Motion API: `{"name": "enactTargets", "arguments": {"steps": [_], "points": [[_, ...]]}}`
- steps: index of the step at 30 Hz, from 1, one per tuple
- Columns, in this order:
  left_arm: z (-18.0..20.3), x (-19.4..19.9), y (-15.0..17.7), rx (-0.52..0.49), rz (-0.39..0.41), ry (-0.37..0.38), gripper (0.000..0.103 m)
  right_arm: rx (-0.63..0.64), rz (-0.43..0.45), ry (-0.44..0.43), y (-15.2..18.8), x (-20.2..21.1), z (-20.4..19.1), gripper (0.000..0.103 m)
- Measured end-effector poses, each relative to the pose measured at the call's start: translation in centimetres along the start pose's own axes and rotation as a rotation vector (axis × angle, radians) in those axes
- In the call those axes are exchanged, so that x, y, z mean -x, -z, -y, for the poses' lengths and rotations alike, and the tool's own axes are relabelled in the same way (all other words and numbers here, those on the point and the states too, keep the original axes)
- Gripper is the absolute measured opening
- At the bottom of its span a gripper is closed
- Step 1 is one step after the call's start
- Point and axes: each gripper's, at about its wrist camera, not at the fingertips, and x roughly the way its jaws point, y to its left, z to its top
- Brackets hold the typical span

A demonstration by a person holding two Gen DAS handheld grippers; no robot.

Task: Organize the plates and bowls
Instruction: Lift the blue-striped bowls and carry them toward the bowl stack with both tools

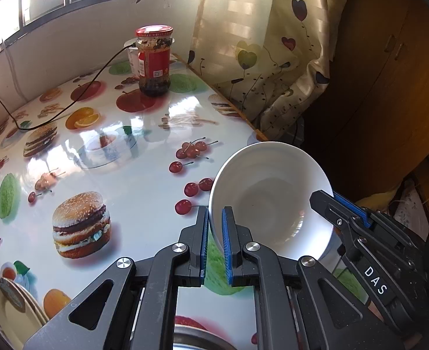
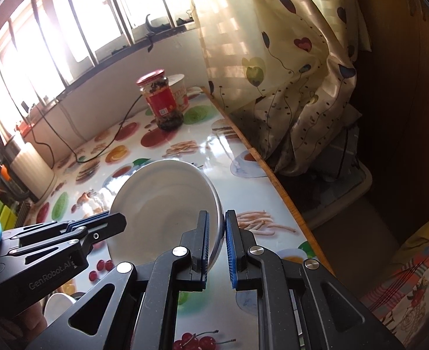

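Sunlight from the barred window fell on a glossy table [image 1: 144, 180] printed with burgers, cherries and fruit. Both tools were clamped on one white bowl [image 1: 269, 201], held tilted above the table's right edge: the left gripper [image 1: 215, 242] pinched its near-left rim, the right gripper [image 2: 216, 243] its opposite rim. Well beyond stood a red-lidded jar [image 1: 154, 61] with a white tub [image 2: 179, 92] behind it and a black cable [image 1: 77, 99] trailing alongside. A flowered curtain [image 1: 261, 46] hung just past the edge.

Glossy white ceramic bowl [image 1: 269, 201], shiny printed tablecloth [image 1: 144, 180], glass jar [image 1: 154, 61]
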Motion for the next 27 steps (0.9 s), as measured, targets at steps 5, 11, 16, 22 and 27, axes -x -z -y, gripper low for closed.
{"name": "enactTargets", "arguments": {"steps": [5, 11, 16, 22, 27], "points": [[0.3, 0.8, 0.2, -0.005, 0.015, 0.001, 0.01, 0.001, 0.014, -0.004, 0.1, 0.9, -0.1, 0.012], [0.3, 1.8, 0.6, -0.002, 0.025, 0.006, 0.01, 0.004, 0.027, -0.008, 0.4, 2.1, -0.4, 0.012], [0.2, 2.6, 1.0, 0.004, 0.036, 0.01, 0.01, 0.008, 0.039, -0.014, 0.8, 3.1, -0.8, 0.012], [0.1, 3.6, 1.8, 0.015, 0.045, 0.014, 0.01, 0.01, 0.045, -0.022, 1.3, 4.1, -1.3, 0.012], [-0.2, 4.3, 2.5, 0.03, 0.055, 0.019, 0.01, 0.02, 0.052, -0.026, 1.8, 4.9, -1.8, 0.012]]}}
